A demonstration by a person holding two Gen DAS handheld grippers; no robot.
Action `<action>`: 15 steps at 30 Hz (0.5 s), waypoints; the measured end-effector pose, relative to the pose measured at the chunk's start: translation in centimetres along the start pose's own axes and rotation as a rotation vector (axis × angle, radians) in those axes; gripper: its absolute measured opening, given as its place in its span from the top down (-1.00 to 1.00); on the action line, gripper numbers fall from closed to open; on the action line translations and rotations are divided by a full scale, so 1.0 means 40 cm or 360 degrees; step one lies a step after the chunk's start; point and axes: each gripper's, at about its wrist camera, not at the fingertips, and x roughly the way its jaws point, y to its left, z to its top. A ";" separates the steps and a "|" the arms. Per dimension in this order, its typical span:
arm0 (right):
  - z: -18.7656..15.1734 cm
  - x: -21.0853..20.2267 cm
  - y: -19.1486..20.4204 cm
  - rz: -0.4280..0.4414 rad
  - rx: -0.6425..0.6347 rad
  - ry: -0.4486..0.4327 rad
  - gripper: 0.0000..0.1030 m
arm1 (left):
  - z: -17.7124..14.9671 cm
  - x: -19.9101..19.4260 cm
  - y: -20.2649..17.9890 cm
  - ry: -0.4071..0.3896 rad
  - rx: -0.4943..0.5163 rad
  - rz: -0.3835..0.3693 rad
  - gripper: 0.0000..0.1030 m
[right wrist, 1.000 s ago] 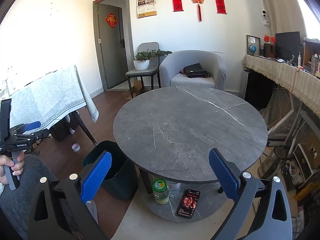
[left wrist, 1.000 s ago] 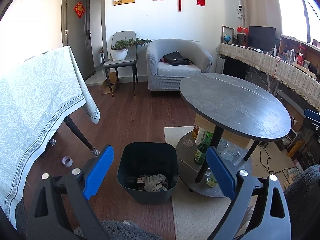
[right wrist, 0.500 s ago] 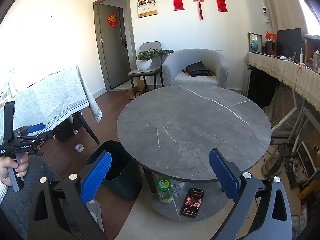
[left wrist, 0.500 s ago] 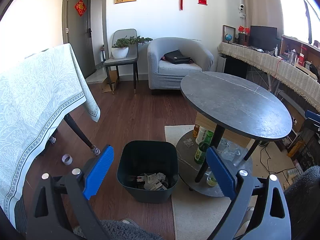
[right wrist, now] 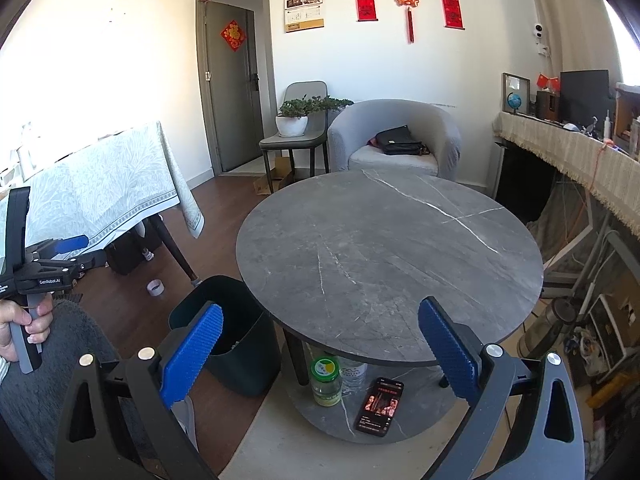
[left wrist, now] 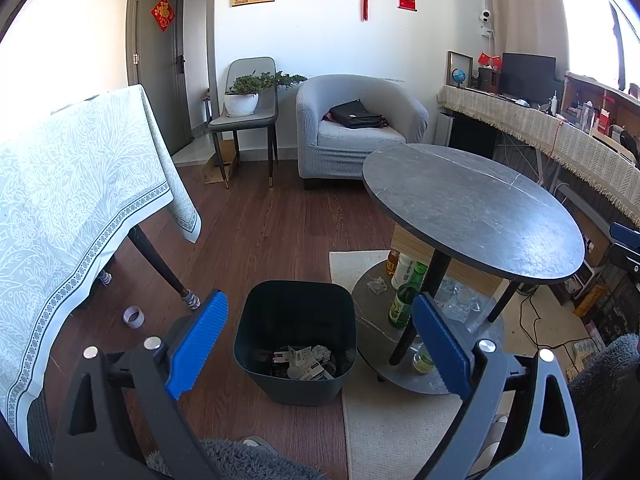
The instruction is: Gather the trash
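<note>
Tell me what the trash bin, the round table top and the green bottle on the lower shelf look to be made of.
Trash bin: probably plastic, dark with a matte, smooth wall and rounded corners.
Round table top: looks like stone or a stone-look slab, grey with thin white veins and a dull sheen.
Green bottle: likely glass, see-through green with a glossy neck.

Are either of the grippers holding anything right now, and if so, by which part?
Nothing is held. The left gripper and right gripper are both wide open with nothing between the fingers.
</note>
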 end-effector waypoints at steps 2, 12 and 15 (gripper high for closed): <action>0.000 0.000 0.000 0.0001 -0.0001 0.0002 -0.92 | 0.000 0.000 0.000 -0.0001 0.0002 0.0001 -0.85; 0.000 0.000 0.001 0.0001 0.0004 -0.0002 -0.93 | 0.000 -0.001 0.000 -0.0001 0.0001 -0.0001 -0.85; 0.000 0.000 0.002 0.0001 0.0006 -0.0002 -0.93 | 0.001 -0.001 -0.001 -0.0002 0.0006 0.0002 -0.85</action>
